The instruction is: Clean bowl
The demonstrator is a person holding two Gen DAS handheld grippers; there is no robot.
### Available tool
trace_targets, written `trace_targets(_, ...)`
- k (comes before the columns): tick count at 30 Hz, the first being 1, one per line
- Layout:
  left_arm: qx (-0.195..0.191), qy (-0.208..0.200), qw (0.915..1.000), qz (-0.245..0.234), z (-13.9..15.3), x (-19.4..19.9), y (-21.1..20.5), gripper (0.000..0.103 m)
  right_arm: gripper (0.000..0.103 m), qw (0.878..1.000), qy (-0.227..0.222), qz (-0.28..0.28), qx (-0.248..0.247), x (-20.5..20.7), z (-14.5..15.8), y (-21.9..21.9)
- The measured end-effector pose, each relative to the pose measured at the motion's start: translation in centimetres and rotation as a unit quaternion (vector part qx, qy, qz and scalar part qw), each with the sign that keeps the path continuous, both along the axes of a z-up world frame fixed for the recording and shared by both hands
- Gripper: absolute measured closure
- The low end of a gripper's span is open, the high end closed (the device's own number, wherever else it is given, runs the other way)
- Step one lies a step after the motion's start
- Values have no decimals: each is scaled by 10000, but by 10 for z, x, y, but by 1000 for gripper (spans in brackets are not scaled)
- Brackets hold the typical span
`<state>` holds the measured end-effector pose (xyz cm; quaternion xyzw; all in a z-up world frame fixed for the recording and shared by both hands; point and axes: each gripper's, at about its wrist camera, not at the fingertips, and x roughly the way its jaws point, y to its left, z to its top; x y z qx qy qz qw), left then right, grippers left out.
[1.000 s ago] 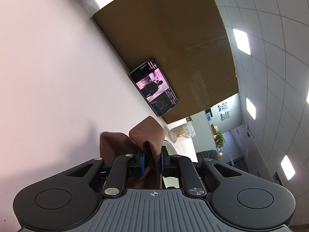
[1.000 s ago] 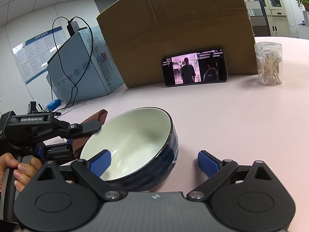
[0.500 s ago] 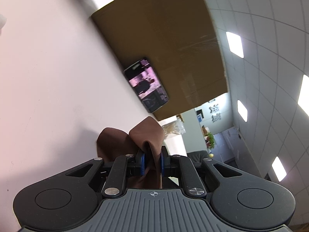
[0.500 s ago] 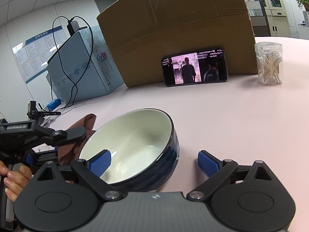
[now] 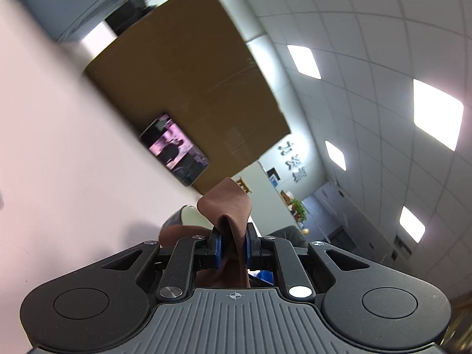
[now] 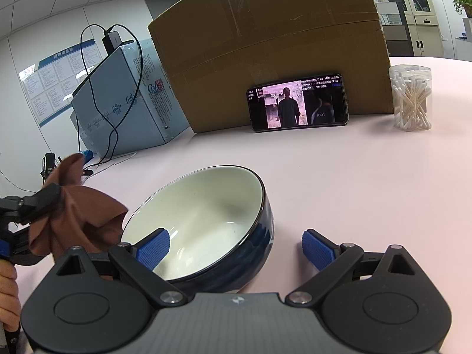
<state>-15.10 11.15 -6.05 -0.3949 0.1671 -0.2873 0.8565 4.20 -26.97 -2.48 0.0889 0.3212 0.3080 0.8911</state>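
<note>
A dark blue bowl (image 6: 206, 221) with a white inside sits tilted on the pink table (image 6: 368, 177), just in front of my right gripper (image 6: 236, 249). That gripper is open. Its left pad (image 6: 153, 247) is over the bowl's near rim and its right pad stands clear on the bowl's right. My left gripper (image 5: 233, 244) is shut on a brown cloth (image 5: 227, 203). In the right wrist view the cloth (image 6: 73, 215) hangs to the left of the bowl, apart from its rim, with the left gripper (image 6: 38, 203) at the frame's left edge. A sliver of the bowl (image 5: 180, 218) shows past the cloth.
A big cardboard box (image 6: 265, 44) stands at the back with a phone (image 6: 298, 103) playing video leaned against it. A clear jar of cotton swabs (image 6: 411, 100) is at the right. A blue carton (image 6: 124, 103) with a charger and cable stands at the back left.
My left gripper has drawn away to the left from the bowl's rim with the cloth and has rolled. The right gripper and the bowl have stayed put.
</note>
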Motion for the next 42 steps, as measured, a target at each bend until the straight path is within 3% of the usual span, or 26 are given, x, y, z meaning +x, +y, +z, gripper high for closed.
trace_targets(5,238,-758,9967,-150,21,-7,-7,90,5,10000,-1,0,0,0,0,0)
trace_targets(11,1472,-889,9845,-341,36,-15,-30,90,5,10000,0,0,3,0,0,0)
trace_targets(13,1946,-943,9752,-461,50,-8,-55,90,5,10000,0,-1,3,0,0,0)
trace_targets(15,2593,-1050,9582,-607,58,-14,-70,90,5,10000,-1,-1,2,0,0,0)
trace_targets(21,3820,-1125,9116,-1022,68,-17,-101,89,5,10000,-7,0,-1,0,0,0)
trace_targets(25,3969,-1224,9038,-1032,76,5,-117,89,5,10000,-10,1,-12,-1,0,-1)
trace_targets(30,3615,-1867,9058,-1187,93,50,-140,89,5,10000,-19,2,-21,-1,0,0)
trace_targets(40,4141,-1464,8857,-1506,81,58,-150,88,5,10000,-14,5,-18,-2,0,0)
trace_targets(41,4207,-1416,8841,-1464,81,59,-151,81,5,10000,-14,5,-20,-2,0,1)
trace_targets(42,4256,-1373,8832,-1416,80,60,-152,65,5,10000,-15,6,-22,-2,0,1)
